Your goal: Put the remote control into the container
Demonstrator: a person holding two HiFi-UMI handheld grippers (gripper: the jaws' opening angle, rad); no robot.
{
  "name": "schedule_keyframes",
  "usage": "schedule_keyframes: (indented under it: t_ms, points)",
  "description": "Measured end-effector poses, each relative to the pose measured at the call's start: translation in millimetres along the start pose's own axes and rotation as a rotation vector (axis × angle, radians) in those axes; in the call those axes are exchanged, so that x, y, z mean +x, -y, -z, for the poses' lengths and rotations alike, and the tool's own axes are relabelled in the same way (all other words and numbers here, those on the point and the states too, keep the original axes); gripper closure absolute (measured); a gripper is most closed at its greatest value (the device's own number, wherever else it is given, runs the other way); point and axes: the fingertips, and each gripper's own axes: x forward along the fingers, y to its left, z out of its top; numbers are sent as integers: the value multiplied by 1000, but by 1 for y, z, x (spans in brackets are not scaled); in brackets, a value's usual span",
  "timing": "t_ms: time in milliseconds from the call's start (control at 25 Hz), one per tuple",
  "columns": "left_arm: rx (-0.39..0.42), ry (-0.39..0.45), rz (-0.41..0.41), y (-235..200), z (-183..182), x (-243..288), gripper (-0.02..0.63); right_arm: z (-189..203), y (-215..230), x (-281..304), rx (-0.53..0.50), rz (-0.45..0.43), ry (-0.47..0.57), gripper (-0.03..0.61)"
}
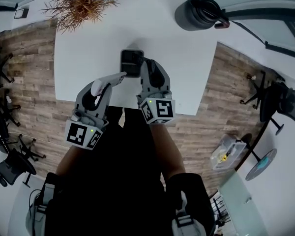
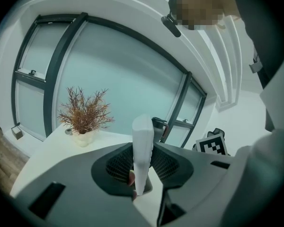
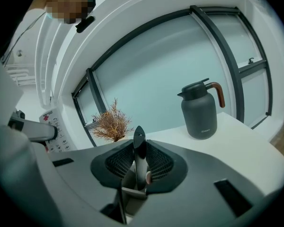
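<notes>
No legible text, logo on grey jug [image 3: 201, 110] blurred, remote control [image 3: 59, 129] key marks unreadable

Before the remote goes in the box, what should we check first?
1. Grip: left gripper shut on remote control: ok.
2. Hold: right gripper shut on the wall of the container, steadying it: ok.
3. Remote's tip over the opening: not ok, it reaches only the near edge.
4. Room inside: cannot tell, too dark.
5. The jug and plant stand out of the way: ok.

Left claw [image 2: 142, 171] clamped on white remote control [image 2: 143, 136], edge-on; dried plant [image 2: 85, 115] on table [image 2: 42, 157] behind.
</notes>
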Motion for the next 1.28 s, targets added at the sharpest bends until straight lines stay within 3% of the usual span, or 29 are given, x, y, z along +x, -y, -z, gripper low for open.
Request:
schedule_keyframes:
  t_ms: [1280]
  points:
    - [-53, -29, -19, -11, 19, 15, 497, 42, 13, 29, 52, -5, -62, 503]
